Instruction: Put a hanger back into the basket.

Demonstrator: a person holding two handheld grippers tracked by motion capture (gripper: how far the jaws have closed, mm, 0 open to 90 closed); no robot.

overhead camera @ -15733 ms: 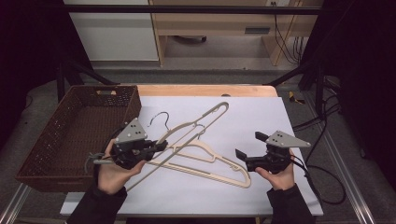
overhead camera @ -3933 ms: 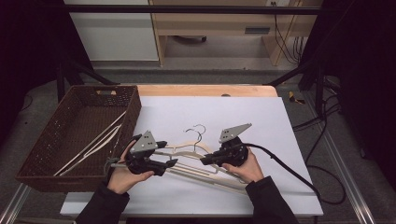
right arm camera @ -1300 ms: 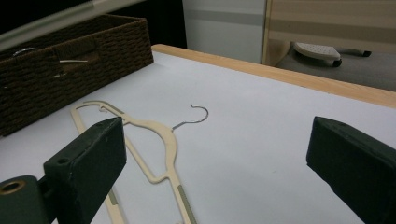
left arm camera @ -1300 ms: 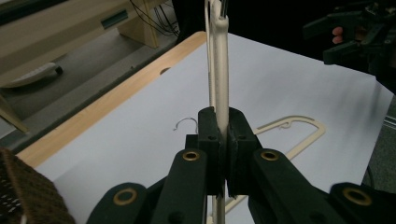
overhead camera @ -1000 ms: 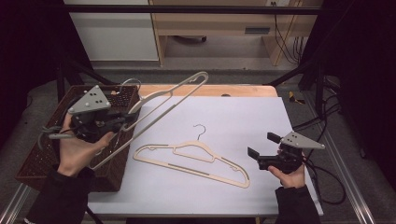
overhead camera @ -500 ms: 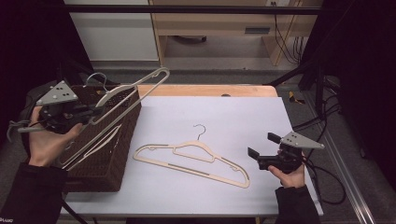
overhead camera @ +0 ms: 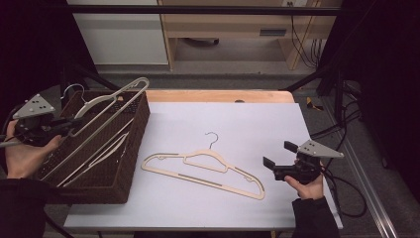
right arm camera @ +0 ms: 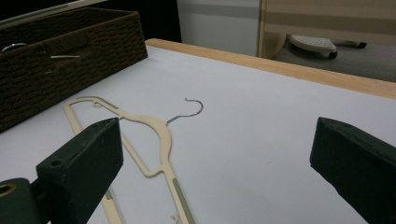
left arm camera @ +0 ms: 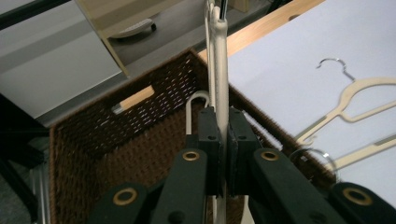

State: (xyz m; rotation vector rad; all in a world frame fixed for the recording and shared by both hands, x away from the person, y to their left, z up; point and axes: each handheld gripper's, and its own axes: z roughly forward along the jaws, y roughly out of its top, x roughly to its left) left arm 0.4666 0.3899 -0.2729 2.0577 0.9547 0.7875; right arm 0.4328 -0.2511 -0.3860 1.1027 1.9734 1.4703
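The left gripper (overhead camera: 67,124) is clamped tight on a cream plastic clothes hanger with a grey metal hook (overhead camera: 106,106), holding it over the dark brown woven wicker basket (overhead camera: 130,163). In the left gripper view its two black jaws press from both sides on the thin edge of this cream plastic clothes hanger (left arm camera: 219,70), which rises straight up from the pinch. The hanger is tilted, its far end jutting past the basket's back corner, its near part above the basket's inside. Other pale hangers (overhead camera: 101,153) already lie along the basket's bottom.

A second cream hanger with a wire hook (overhead camera: 208,166) lies flat on the white-topped desk (overhead camera: 247,119), just right of the basket. The right gripper (overhead camera: 271,166) hovers further right of the basket, beyond that hanger, jaws spread wide and holding nothing; the right gripper view shows the flat hanger (right arm camera: 159,135) lying between and beyond its two pads.

The risk I see is in the letting go. The held hanger is long and slanted, so if it is released this high, an end may catch the basket's rim and tip back onto the desk, or its hook may snag the hangers below. The grip is narrow, on an edge, so the hanger could also swivel in the pinch.
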